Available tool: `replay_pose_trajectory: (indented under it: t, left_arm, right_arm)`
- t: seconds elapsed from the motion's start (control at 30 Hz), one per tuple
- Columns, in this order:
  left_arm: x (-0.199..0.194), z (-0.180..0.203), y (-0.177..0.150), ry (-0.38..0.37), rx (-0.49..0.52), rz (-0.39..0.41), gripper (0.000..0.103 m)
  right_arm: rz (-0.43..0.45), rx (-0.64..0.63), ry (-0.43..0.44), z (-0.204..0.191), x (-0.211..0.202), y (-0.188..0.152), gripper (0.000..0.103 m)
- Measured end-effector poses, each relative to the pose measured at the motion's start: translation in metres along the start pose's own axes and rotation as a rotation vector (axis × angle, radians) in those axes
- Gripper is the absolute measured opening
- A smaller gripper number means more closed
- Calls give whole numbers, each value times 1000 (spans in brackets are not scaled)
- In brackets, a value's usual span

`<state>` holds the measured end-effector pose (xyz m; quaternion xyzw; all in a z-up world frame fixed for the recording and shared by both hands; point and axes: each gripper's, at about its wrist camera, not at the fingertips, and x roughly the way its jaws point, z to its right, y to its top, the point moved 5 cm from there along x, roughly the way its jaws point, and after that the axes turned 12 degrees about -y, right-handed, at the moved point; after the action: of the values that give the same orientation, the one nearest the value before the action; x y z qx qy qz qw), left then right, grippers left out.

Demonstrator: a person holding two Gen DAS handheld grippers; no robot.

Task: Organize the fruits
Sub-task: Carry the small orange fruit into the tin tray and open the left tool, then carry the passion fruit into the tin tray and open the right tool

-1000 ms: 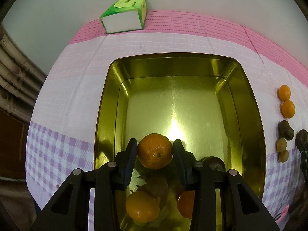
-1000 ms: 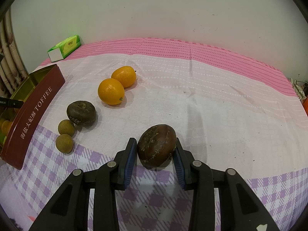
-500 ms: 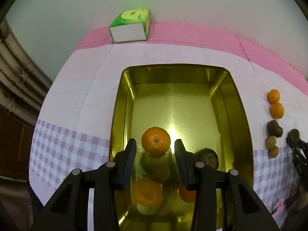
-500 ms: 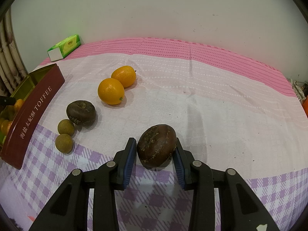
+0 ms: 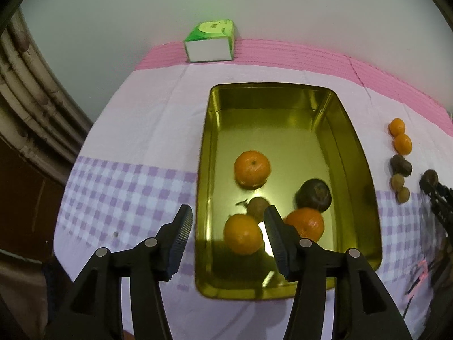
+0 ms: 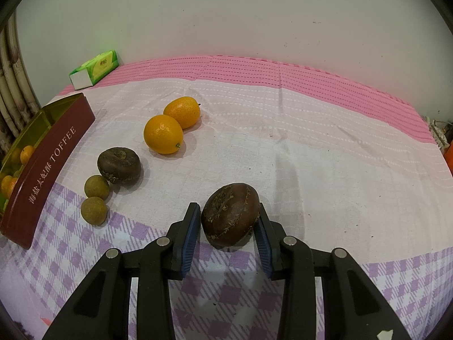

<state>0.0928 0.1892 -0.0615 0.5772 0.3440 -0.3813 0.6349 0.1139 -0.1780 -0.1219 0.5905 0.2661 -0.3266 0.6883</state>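
You are working around one gold tin (image 5: 351,141), which is sitting on the pink and purple-checked cloth (image 6: 325,147) with a single green tissue pack (image 5: 211,42) lying beyond its far end, against the wall. Inside the tin five fruits are lying: three oranges, one alone near the middle (image 5: 252,169) and two toward the near end (image 5: 243,233) (image 5: 305,222), plus one dark brown fruit (image 5: 314,194) and one small brownish one (image 5: 257,206) crowding between them. Your left gripper (image 5: 228,233) is hovering above the tin's near left corner with its jaws opening and nothing between them; the left finger is hanging over the cloth outside the rim. To the right of the tin six fruits are waiting on the cloth: two oranges (image 6: 162,137) (image 6: 182,112), two small green-brown ones (image 6: 96,187) (image 6: 94,210) and two dark brown ones. Your right gripper (image 6: 229,226) is pinching the farther dark fruit (image 6: 230,214); the nearer one (image 6: 119,165) is lying just beside the small pair.
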Motion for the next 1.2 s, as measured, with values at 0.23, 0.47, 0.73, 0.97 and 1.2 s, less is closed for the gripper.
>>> replay_pose_trajectory:
  t: [0.23, 0.47, 0.73, 0.97, 1.2]
  left_arm:
    - [-19, -3, -17, -1, -4, 28, 62]
    - [-22, -4, -22, 37, 39, 52, 68]
    - [-19, -8, -21, 23, 20, 51, 69]
    - [-24, -17, -18, 24, -21, 74, 70]
    - [-25, -22, -17, 29, -47, 79, 72]
  right_arm:
    - [2, -7, -5, 0, 1, 0, 35]
    - [-6, 4, -17, 4, 3, 1, 35]
    - [-29, -4, -48, -3, -1, 3, 33]
    - [-23, 16, -67, -6, -12, 12, 32]
    - [28, 12, 49, -34, -43, 28, 33]
